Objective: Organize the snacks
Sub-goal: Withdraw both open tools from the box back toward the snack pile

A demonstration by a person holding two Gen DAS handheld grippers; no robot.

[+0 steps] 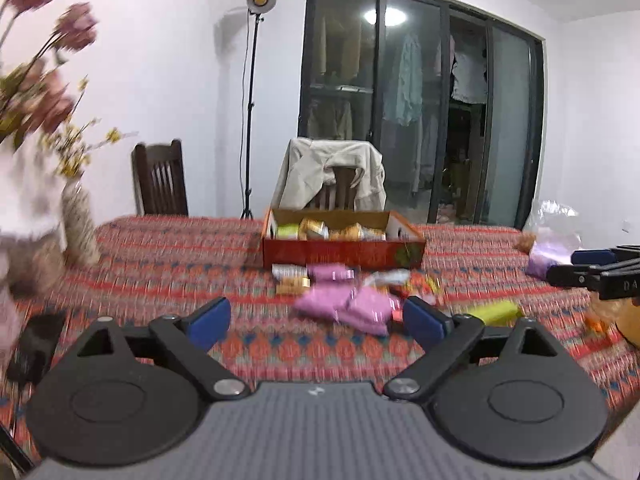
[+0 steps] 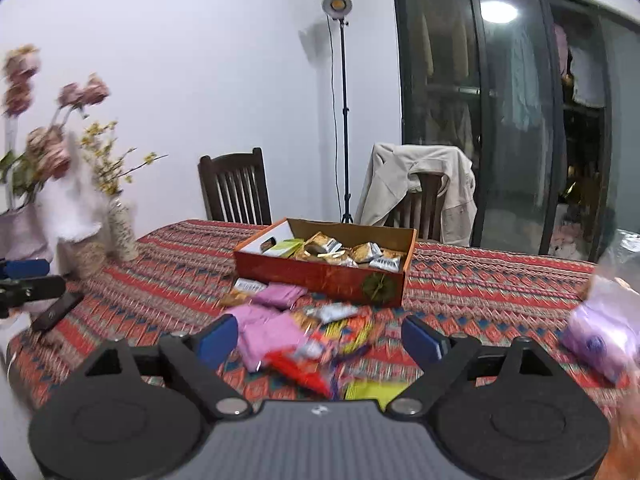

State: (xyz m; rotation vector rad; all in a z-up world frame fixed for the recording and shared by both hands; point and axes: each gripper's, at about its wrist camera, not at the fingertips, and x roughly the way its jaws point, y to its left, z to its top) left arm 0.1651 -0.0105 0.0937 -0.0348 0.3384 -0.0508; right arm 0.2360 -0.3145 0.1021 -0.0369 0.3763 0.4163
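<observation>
Both grippers hang wide apart and empty above the near edge of the table (image 2: 500, 280). The left gripper (image 1: 316, 318) has nothing between its blue pads; the right gripper (image 2: 318, 336) is the same, its jaws framing the loose pile without touching it. Probable reason: both are lined up on the pile ahead of a pick, not yet committed to any item.

Just beyond the fingertips lies the scatter of snacks: pink packets (image 2: 272, 332), a red wrapper (image 2: 300, 372) nearest the right gripper, a yellow-green packet (image 1: 494, 312) to the right. Motion blur hides the labels.

Farther back, mid-table, sits the red cardboard box (image 2: 320, 276), open-topped and partly filled: gold-and-white sachets (image 2: 356, 254) across the middle and right, a green box (image 2: 286, 247) at its left end. A few packets lie against its near wall, outside it.

Far right: a clear plastic bag (image 1: 554, 232) with purple contents, not identifiable. Far left: a vase of flowers (image 2: 122, 236), clear of the work area. A dark phone-like slab (image 2: 56, 312) lies at the left edge.
</observation>
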